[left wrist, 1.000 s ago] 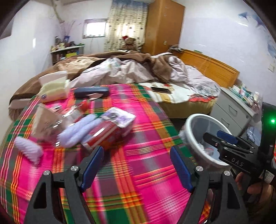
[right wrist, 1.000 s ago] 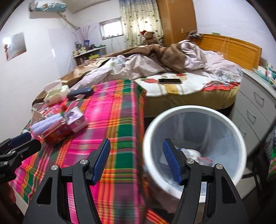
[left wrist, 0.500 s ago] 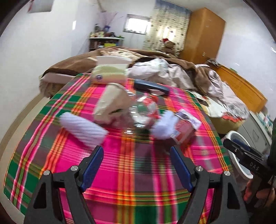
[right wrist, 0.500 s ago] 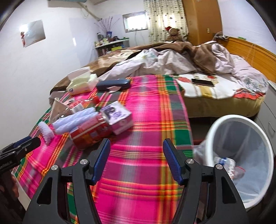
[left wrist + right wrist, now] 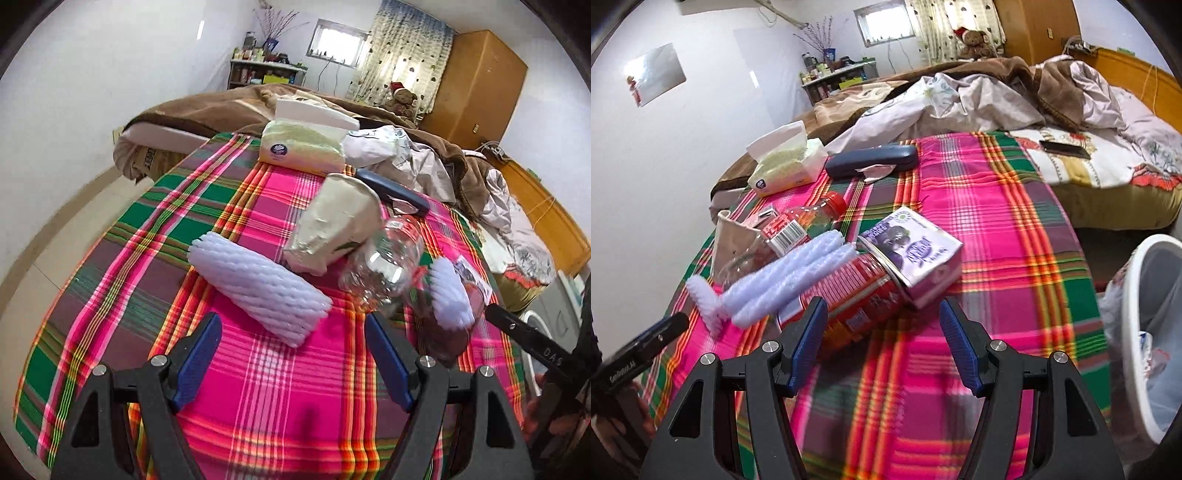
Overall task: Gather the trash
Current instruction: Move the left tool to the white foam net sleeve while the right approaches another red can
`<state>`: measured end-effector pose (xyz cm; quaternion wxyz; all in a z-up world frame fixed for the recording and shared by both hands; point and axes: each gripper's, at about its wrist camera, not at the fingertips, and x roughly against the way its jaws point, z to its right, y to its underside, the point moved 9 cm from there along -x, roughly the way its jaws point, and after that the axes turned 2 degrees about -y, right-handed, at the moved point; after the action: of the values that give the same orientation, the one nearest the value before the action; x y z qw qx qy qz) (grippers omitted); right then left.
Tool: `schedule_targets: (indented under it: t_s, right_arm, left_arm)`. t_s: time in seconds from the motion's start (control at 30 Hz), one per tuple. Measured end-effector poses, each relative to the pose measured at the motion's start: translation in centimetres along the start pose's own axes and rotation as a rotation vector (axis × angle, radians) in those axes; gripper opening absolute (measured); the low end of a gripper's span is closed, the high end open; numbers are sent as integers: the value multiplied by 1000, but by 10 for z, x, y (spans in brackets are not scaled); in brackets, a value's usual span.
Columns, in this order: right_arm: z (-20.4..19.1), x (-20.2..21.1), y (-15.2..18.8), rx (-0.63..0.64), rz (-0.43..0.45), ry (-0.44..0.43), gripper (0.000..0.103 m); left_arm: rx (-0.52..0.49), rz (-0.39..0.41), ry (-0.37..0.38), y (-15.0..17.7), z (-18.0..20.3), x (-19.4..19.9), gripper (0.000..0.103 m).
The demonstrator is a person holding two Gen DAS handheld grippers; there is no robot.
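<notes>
Hovering wide-jawed, empty: left gripper (image 5: 293,354) aims at white foam net sleeve (image 5: 258,288) lying at 12 o'clock, likely first pick. Right gripper (image 5: 882,339) also spread, holding nothing; red can (image 5: 849,299) just beyond its left pad at 11 o'clock, purple carton (image 5: 916,254) touching can's mouth. Trash clustered mid-cloth, apparently within reach of both. White bin (image 5: 1137,295) at 3 o'clock, off table edge, ready for drops. Surface: pink-green plaid cloth (image 5: 997,236). Room: unmade bed (image 5: 997,96), wardrobe, curtained window.
</notes>
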<state>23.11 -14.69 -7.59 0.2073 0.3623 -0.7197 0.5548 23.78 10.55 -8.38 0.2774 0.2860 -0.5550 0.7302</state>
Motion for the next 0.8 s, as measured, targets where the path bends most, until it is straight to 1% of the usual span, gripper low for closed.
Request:
schedule_targets:
  t_s: [0.07,0.17,0.23,0.3,0.4,0.57,0.63,0.73,0.8]
  right_arm:
    - [-2,-6,-1,-23,-19,-2,65]
    - [-5,-13,-5,-62,-21,-13,65]
    - [-8,-18,-7,-72,-31,-10,66]
    - [-9,-22,-7,-75,-45,4,68]
    - [-14,-30,-5,-58,-67,37,70]
    - [-20,-34,-2,-25,-82,46,72]
    - [-22,-32,0,7,-90,53,72]
    - [-25,-29,5,39,-100,61,72]
    - [-29,-28,8,55,-114,55,72]
  left_arm:
    - [27,-7,4,-4,-5,-4,81]
    - [29,-9,-11,-11,-10,-10,82]
    - [56,-25,13,-14,-14,-16,82]
    - [67,-34,9,-17,-18,-22,82]
    - [75,-45,2,-19,-20,-29,82]
    - [95,-92,-1,-16,-24,-44,82]
    - [97,-99,3,-14,-23,-47,82]
    - [102,-124,-12,-10,-25,-53,82]
    - [89,-125,-23,-10,-25,-52,82]
